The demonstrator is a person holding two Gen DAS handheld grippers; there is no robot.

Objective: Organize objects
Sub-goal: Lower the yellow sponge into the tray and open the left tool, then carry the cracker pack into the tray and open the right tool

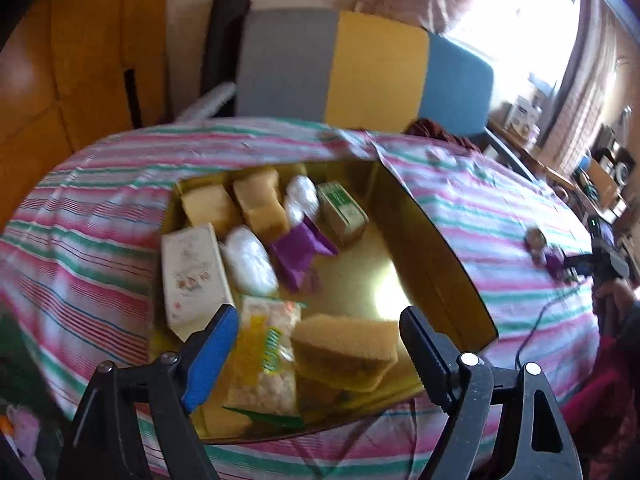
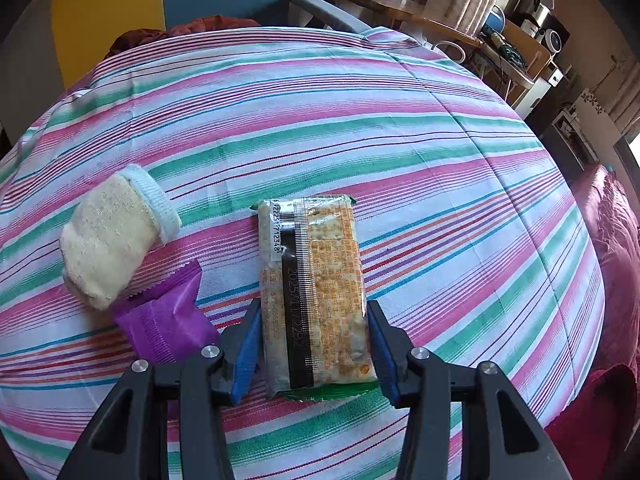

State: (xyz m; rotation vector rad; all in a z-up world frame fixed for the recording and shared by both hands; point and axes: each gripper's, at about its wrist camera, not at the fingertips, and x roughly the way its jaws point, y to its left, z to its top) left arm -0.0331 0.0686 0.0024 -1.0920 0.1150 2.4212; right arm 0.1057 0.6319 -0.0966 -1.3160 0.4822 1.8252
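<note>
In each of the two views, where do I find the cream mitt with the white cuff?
Left wrist view: far right on the striped cloth, outside the gold box; the cream mitt is only a small blur, so probably.
Right wrist view: left of middle, the cream mitt lies left of the cracker packet in the right claw.
Shared landmark: the striped cloth.

A gold open cardboard box (image 1: 436, 248) sits on the striped cloth-covered counter (image 2: 440, 152). In the box, a tan sponge block (image 1: 344, 350) lies right of a clear cracker pack (image 1: 266, 354). On the counter, a long cracker packet (image 2: 316, 292) lies right of a purple foil wrapper (image 2: 168, 320) and a cream knitted mitt (image 2: 112, 236).
</note>
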